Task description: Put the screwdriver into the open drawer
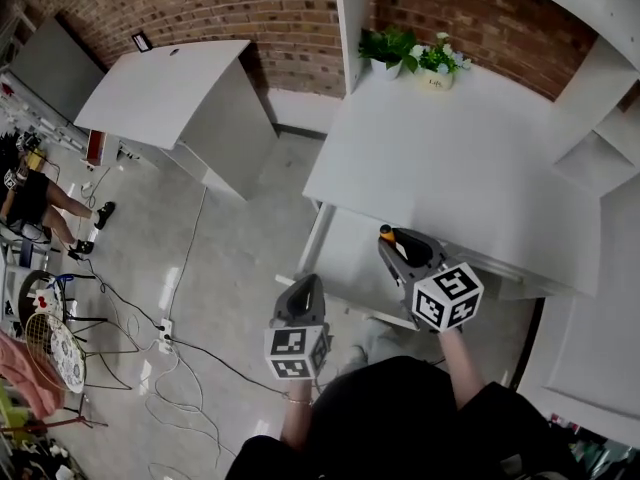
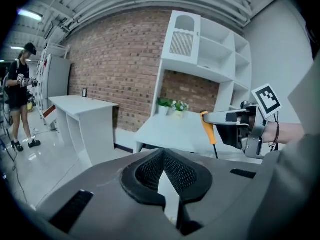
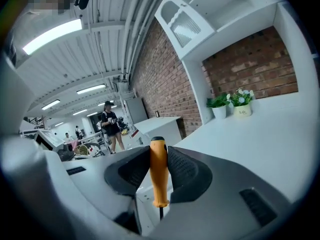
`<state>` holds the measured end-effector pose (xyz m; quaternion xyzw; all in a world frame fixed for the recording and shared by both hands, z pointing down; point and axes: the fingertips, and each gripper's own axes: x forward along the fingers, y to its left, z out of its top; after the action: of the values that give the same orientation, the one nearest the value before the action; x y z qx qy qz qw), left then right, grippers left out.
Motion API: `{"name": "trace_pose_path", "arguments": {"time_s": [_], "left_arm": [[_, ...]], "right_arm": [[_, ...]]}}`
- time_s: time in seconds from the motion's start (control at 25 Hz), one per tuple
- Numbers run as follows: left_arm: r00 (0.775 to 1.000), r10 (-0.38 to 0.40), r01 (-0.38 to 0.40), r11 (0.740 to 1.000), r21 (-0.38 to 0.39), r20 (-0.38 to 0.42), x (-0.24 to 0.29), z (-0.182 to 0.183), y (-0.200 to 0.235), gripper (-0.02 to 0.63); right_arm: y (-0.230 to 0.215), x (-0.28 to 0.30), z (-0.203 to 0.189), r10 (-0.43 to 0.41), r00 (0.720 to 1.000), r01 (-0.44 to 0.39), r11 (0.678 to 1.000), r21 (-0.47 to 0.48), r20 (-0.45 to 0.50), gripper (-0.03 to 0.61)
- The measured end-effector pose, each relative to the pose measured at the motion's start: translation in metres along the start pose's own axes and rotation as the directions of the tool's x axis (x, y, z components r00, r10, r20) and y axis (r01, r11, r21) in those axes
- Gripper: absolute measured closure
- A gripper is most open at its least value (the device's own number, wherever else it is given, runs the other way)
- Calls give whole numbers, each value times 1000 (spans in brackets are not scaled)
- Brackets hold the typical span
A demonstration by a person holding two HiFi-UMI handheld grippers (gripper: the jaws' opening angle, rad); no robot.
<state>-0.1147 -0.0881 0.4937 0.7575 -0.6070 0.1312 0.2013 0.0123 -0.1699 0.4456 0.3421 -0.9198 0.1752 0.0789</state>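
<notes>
The screwdriver [image 1: 386, 234] has an orange handle and a thin dark shaft. My right gripper [image 1: 398, 248] is shut on its handle and holds it upright over the open white drawer [image 1: 350, 260] under the desk. In the right gripper view the handle [image 3: 159, 176] stands clamped between both pads of the right gripper [image 3: 160, 154]. My left gripper [image 1: 308, 288] hangs lower left, off the drawer's front corner, with its jaws together and nothing in them. The left gripper [image 2: 162, 155] view shows the screwdriver [image 2: 209, 129] to the right.
The white desk [image 1: 450, 158] carries two potted plants [image 1: 415, 56] at its far edge. White shelving [image 1: 600, 148] stands on the right. Another white table [image 1: 170, 88] stands to the left. Cables [image 1: 180, 368] lie on the floor, and a person [image 1: 40, 203] is at far left.
</notes>
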Motion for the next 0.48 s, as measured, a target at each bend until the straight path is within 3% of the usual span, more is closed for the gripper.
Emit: {"name": "trace_pose_path", "arguments": {"time_s": [0.48], "left_arm": [[991,8,-14,999,-45,-131,56,-31,3,604]], "right_arm": [[-14,66,-70,125,965,-133,991,-19,-230,463]]}}
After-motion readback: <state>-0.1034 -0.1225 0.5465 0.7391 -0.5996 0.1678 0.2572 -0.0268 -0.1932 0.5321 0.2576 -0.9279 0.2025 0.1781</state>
